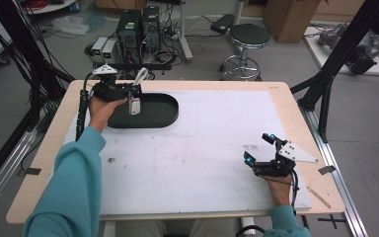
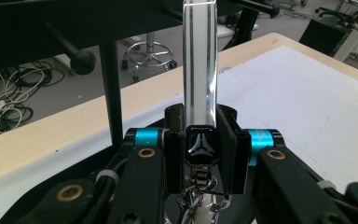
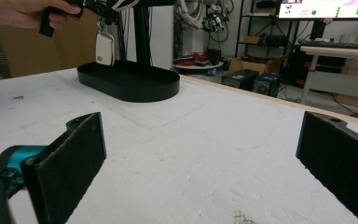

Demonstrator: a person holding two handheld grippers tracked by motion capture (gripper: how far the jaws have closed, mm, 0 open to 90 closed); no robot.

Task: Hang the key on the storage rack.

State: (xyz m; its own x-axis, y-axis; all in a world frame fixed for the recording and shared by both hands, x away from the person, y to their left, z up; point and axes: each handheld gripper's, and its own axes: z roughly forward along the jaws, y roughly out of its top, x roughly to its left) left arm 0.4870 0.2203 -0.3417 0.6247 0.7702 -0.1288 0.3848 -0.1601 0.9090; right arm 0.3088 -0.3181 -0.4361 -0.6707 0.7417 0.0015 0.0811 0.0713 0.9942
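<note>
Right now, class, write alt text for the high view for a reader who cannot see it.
The left hand-held gripper holds a key fob on a shiny strap, dangling over the near-left end of a black oval tray. The right hand-held gripper rests open on the white mat near the table's right edge.

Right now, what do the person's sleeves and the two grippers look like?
Teal sleeves. Left gripper: black body, cyan bands at the jaw bases, brass-coloured pivot rings, grey three-cornered plate on top, black ribbed cable. Right gripper: black, cyan at the jaw tips, grey three-cornered plate, thin black cable, flat textured black pads.
</note>
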